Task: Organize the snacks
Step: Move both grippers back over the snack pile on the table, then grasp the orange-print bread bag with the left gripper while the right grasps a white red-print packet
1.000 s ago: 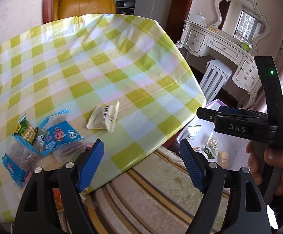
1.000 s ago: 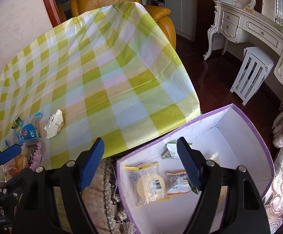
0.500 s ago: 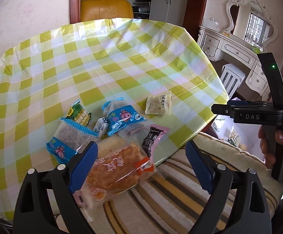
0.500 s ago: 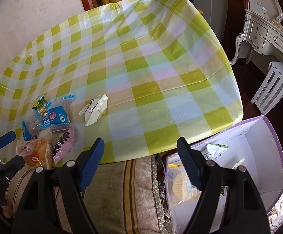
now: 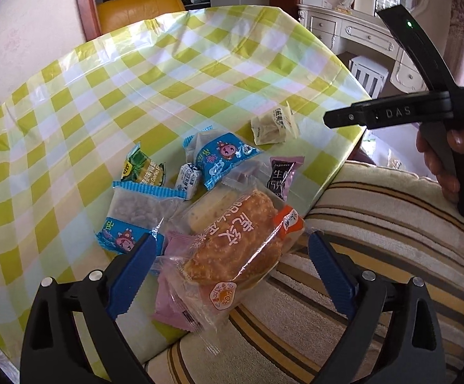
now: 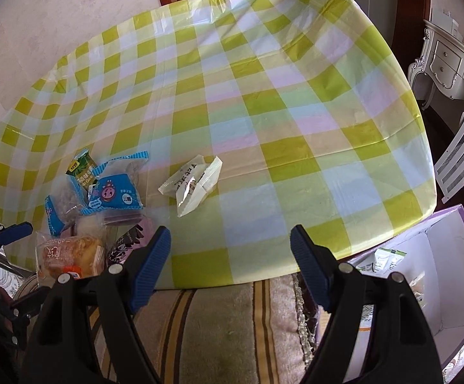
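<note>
Several snack packets lie in a pile at the near edge of the checked table (image 5: 199, 73). A large bread packet (image 5: 235, 249) with an orange label lies nearest, partly over the edge. My left gripper (image 5: 228, 272) is open, its jaws either side of this packet and not touching it. A cream packet (image 6: 193, 185) lies apart from the pile, also in the left wrist view (image 5: 273, 124). My right gripper (image 6: 230, 265) is open and empty, over the table's near edge below that packet. A purple-rimmed box (image 6: 436, 275) with a few packets stands at lower right.
Blue packets (image 5: 219, 156) (image 5: 135, 214), a green packet (image 5: 142, 169), a dark purple one (image 5: 283, 176) and a pink one (image 5: 174, 304) make up the pile. A striped cushion (image 5: 376, 256) lies below the table edge. A white dresser (image 5: 360, 38) and stool (image 6: 459, 156) stand at right.
Both grippers have swung left from the box toward the table. The left gripper has come down close over the snack pile, and the bread packet now lies between its jaws.
</note>
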`<act>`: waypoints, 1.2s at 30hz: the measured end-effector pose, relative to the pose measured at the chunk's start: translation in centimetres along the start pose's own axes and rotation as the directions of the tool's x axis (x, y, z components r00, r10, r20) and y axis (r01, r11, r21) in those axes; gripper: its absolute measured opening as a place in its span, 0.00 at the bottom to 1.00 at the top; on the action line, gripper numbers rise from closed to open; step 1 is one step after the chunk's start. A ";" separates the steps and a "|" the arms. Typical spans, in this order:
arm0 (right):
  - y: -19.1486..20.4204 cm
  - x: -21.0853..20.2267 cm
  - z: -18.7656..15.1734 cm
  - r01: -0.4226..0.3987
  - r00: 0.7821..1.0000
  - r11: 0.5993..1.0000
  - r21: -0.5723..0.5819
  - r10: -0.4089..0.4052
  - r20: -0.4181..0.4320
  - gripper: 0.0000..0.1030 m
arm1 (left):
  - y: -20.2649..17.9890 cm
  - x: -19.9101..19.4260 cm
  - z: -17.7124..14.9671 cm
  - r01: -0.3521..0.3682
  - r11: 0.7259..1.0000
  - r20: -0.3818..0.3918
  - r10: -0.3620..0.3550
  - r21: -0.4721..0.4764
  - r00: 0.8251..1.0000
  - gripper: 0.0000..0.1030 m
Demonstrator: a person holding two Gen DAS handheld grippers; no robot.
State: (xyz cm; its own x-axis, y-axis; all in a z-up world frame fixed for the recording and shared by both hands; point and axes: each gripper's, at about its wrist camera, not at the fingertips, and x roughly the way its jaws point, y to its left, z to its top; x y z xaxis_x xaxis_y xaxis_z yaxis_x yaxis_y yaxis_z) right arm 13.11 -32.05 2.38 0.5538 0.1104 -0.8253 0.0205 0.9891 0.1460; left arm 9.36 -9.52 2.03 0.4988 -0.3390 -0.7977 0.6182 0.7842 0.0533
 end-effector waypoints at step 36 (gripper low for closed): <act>2.5 8.7 3.5 0.025 0.996 0.995 0.098 -0.017 -0.087 0.75 | -1.3 2.1 0.2 0.034 0.989 -0.023 -0.031 0.144 0.999 0.47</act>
State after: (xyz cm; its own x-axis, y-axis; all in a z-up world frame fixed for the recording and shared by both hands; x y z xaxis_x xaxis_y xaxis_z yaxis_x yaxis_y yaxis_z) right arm 20.92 -28.98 -2.54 0.4787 0.1019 -0.8721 0.1163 0.9771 0.1780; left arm 9.73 -11.40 0.42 0.4656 -0.3509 -0.8125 0.7156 0.6894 0.1123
